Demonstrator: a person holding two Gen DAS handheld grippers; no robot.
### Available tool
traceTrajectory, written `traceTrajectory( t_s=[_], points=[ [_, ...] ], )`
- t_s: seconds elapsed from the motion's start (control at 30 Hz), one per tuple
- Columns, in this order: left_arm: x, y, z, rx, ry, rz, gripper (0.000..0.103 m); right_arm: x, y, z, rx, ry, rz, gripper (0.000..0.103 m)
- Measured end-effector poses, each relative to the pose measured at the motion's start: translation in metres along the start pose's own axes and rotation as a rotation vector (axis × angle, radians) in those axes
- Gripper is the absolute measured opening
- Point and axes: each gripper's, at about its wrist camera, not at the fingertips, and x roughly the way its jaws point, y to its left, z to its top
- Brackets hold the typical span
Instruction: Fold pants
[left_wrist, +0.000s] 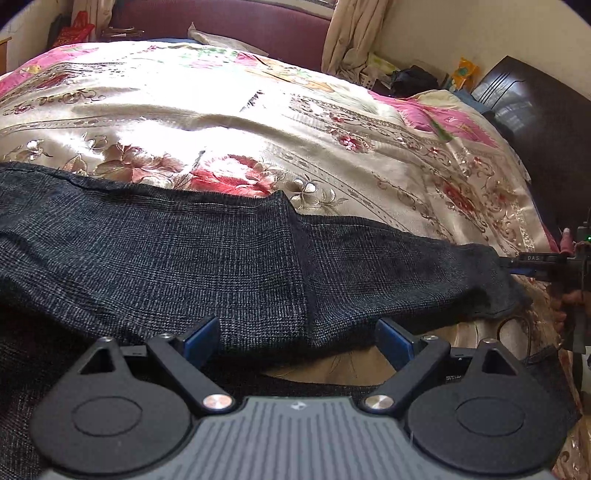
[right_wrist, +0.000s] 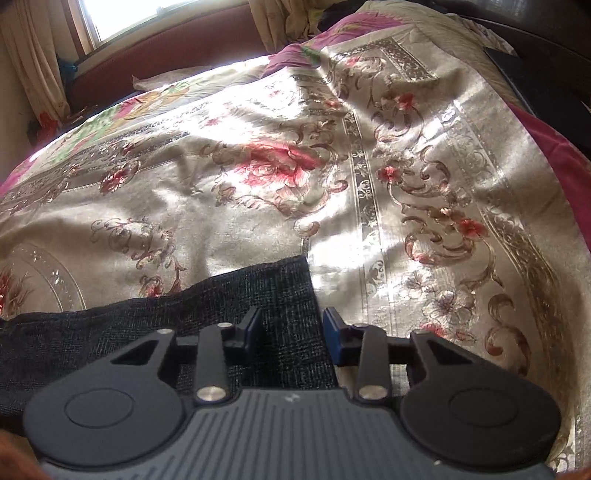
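Pants (left_wrist: 155, 254) of dark checked cloth lie stretched along the near edge of a bed, over a floral satin bedspread (left_wrist: 229, 110). Left gripper (left_wrist: 295, 341) stands spread wide above the pants' near edge, its blue pads clear of the fabric. Right gripper (right_wrist: 291, 332), jaws partly drawn in, straddles the cloth's end; whether its pads press the fabric cannot be told.

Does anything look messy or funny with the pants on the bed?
Nothing is torn or spilled. The dark pants just lie a bit rumpled across the flowery bedspread, with one layer folded over unevenly near the middle.
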Motion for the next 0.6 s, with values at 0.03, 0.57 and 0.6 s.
traceTrajectory(
  t_s=[0.03, 0.57, 0.6],
  points=[
    [0.002, 0.0, 0.0, 0.003, 0.001, 0.003, 0.103, 0.004, 0.0, 0.001, 0.004, 0.0, -0.005, 0.035],
    [0.017, 0.003, 0.029, 0.101, -0.007, 0.064, 0.103, -0.023, -0.011, 0.007, -0.064, -0.073, -0.201, 0.0],
    [0.02, 0.005, 0.032, 0.111, 0.001, 0.077, 0.103, -0.017, -0.013, 0.002, -0.063, -0.051, -0.216, 0.0]
  ],
)
